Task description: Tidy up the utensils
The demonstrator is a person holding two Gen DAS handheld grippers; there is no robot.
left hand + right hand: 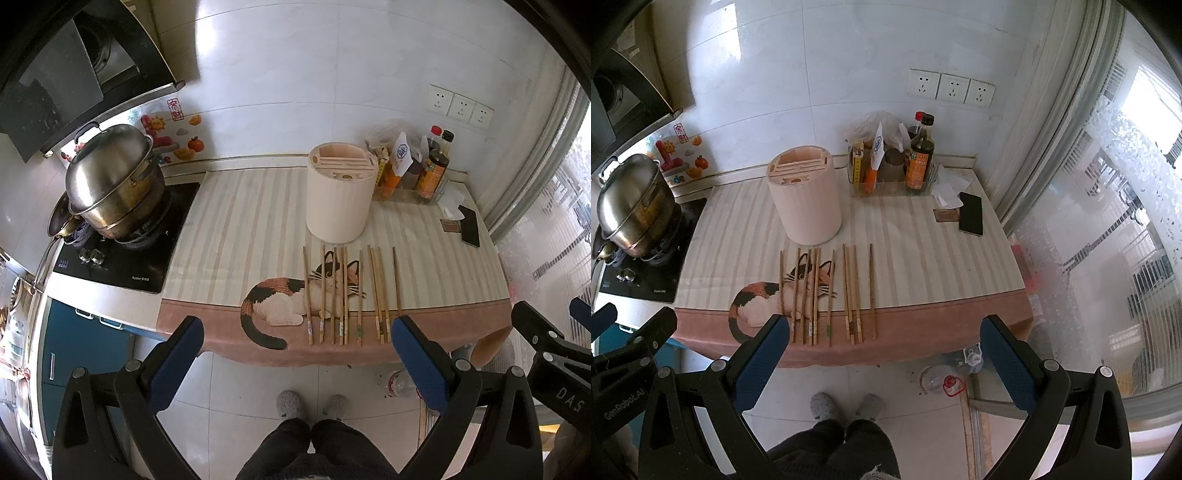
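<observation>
With both the left gripper (297, 330) and the right gripper (882, 328) spread empty, we judge the chopsticks (343, 295) at frame centre light, stiff and slippery; pinch mid-shaft.

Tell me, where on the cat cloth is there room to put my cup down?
Best is the bare striped patch between the stove and the round utensil holder. Another lies between the chopsticks and the phone. The front middle is crowded with chopsticks, and the back right corner with bottles and papers.
</observation>
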